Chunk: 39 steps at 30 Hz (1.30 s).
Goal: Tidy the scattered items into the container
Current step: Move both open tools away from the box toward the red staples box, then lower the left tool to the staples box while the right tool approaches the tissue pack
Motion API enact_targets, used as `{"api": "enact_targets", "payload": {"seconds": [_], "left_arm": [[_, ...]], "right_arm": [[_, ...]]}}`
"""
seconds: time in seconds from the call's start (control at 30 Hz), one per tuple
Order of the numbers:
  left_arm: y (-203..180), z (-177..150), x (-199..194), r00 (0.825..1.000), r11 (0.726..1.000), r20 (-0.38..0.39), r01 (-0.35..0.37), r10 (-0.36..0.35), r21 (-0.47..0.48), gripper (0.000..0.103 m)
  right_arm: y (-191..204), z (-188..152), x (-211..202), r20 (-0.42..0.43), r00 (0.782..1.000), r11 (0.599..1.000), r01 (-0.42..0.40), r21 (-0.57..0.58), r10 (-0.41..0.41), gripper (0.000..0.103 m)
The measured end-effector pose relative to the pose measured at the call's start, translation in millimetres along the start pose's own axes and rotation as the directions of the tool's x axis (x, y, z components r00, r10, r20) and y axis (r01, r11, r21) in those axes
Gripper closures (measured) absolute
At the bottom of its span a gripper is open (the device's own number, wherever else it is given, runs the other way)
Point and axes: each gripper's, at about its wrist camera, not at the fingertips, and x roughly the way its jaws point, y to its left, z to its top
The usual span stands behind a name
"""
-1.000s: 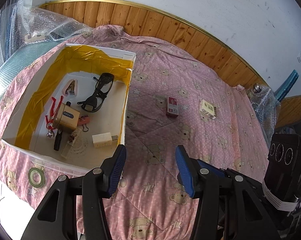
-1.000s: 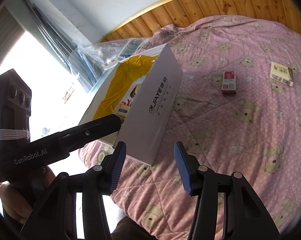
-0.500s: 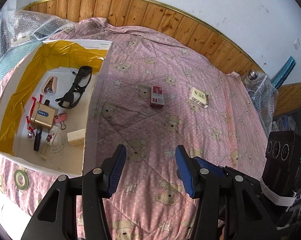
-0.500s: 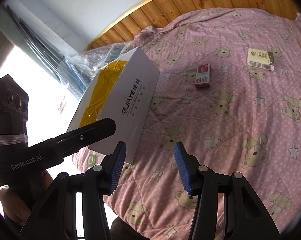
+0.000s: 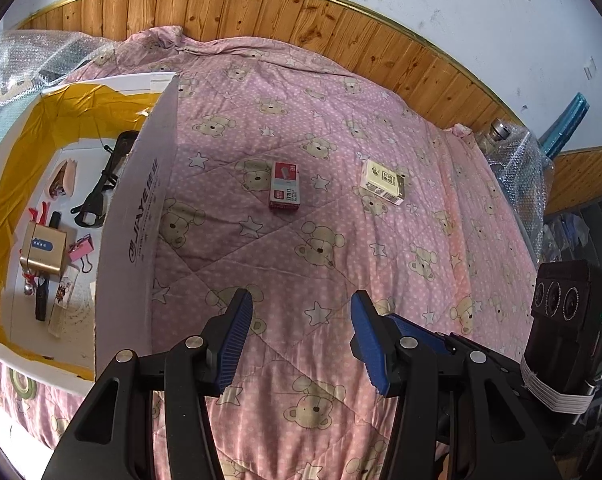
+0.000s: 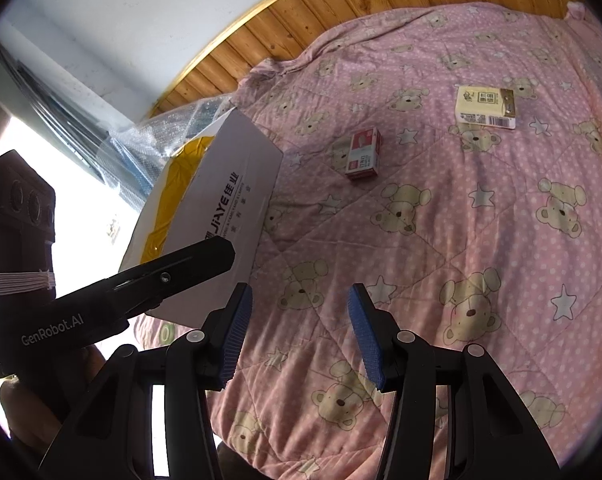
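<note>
A pink bear-print quilt (image 5: 341, 216) covers the whole work surface, and the white cardboard box (image 5: 137, 216) lined with yellow tape sits at its left end, open at the top; every place below is given from that box. Inside it already lie a pair of dark glasses (image 5: 101, 184), a small gold-coloured case (image 5: 43, 250), a pink binder clip (image 5: 81, 248) and a few smaller bits too small to name with confidence. Outside it, two things are left on the quilt: a cream packet with a barcode (image 5: 383, 182) well to the right of the box, and a small red-and-white box (image 5: 285, 192) between that packet and the box's printed wall. So the task looks mostly done, with the step in hand being the approach to fetch one of these two. The left gripper (image 5: 299, 332) hovers over bare quilt just right of the box's near corner, its blue pads spread apart and holding nothing; the right gripper (image 6: 297, 332) is likewise spread and empty, farther from the box. The next move calls for reaching forward over the red-and-white box, the nearer piece, lowering the open fingers astride its narrow sides, and closing before carrying it left over the box wall.
</note>
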Motion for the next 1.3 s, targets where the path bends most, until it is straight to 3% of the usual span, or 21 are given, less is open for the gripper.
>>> {"api": "enact_targets", "payload": {"seconds": [1.3], "left_arm": [[-7,41,85,0.993,1.000,-0.122,0.009,-0.010,-0.002,0.050]], "right_arm": [[-78,45,17,-0.022,0.996,0.986,0.088,0.143,-0.086,0.050]]}}
